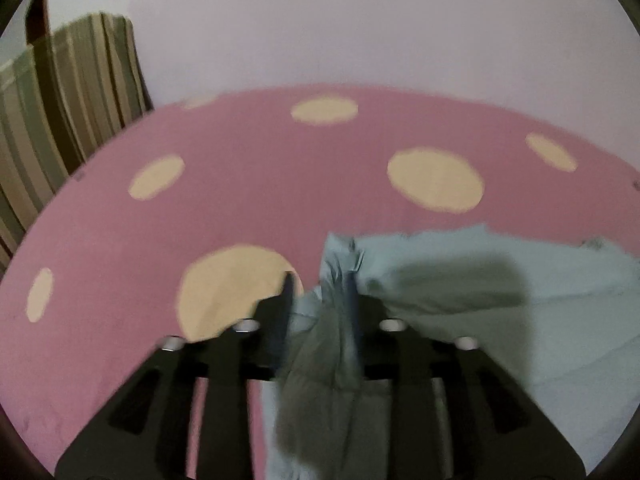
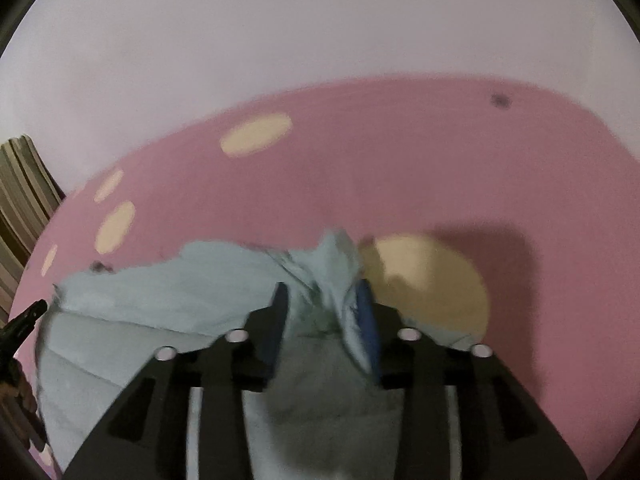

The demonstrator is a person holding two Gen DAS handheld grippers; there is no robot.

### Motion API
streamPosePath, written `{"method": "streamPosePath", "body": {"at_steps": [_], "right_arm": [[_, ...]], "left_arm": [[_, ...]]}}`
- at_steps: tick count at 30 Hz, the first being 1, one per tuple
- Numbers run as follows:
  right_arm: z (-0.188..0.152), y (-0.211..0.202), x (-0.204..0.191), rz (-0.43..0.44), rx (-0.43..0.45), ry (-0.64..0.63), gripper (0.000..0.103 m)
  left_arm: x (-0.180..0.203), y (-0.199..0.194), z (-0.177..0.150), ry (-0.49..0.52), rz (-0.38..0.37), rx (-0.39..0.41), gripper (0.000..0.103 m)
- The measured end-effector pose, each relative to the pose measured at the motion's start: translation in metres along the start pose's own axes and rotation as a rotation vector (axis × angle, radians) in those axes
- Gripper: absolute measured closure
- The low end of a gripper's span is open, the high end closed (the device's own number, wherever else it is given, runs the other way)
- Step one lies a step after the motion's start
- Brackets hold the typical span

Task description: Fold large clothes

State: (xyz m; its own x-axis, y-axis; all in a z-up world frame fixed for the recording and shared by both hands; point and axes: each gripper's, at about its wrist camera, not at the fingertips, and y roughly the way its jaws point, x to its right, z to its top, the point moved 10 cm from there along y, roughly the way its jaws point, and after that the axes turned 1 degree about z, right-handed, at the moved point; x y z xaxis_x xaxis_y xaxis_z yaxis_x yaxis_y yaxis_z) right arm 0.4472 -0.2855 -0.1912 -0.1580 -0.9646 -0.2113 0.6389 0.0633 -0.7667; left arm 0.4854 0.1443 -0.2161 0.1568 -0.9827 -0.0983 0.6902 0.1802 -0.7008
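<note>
In the left wrist view, the left gripper (image 1: 320, 292) points down over a pink bed sheet (image 1: 248, 200) with large cream dots. Its two black fingers stand a little apart, and a bunched corner of a light blue-green garment (image 1: 460, 280) rises between them. The cloth fills most of the gap and seems to touch the right finger, but the picture is blurred and I cannot tell if the pads really press on it. The rest of the garment lies flat on the sheet to the right of the gripper, with a dark shadow across it. One cream dot (image 1: 228, 284) lies just beside the left finger. At the far left hangs a striped curtain (image 1: 72, 92), and behind the bed is a plain pale wall (image 1: 360, 20).

In the right wrist view, the right gripper (image 2: 324, 300) also points down at the same sheet (image 2: 400, 160). Its fingers are partly apart too, and the inner pad of the right finger looks blue. A crumpled corner of the garment (image 2: 180, 288) stands between the fingers and lies against that blue pad; whether it is clamped I cannot tell. From here the garment spreads to the left on the sheet. At the left edge the black tip of the other gripper (image 2: 24, 320) shows, near the far side of the cloth. A big cream dot (image 2: 432, 280) lies just right of the gripper.
</note>
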Motion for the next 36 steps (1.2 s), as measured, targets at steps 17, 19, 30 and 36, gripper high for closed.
{"method": "streamPosePath", "body": {"at_steps": [17,19,30,36], "right_arm": [[-0.045,0.049,-0.119,0.053,-0.089,-0.161,0.061],[-0.047,0.055,-0.116,0.055,-0.089,-0.149,0.060],[-0.040,0.054,-0.117,0.039,-0.066,-0.143,0.060],[-0.017,0.001,-0.074,-0.025,0.029,-0.087,0.051]], "left_arm": [[0.089,0.025,-0.032,-0.008,-0.096,-0.063,0.041],[0.092,0.031,-0.034,0.004,-0.080,-0.056,0.041],[0.094,0.024,-0.027,0.044,-0.050,-0.073,0.041],[0.094,-0.033,-0.012,0.025,-0.123,0.036,0.038]]}}
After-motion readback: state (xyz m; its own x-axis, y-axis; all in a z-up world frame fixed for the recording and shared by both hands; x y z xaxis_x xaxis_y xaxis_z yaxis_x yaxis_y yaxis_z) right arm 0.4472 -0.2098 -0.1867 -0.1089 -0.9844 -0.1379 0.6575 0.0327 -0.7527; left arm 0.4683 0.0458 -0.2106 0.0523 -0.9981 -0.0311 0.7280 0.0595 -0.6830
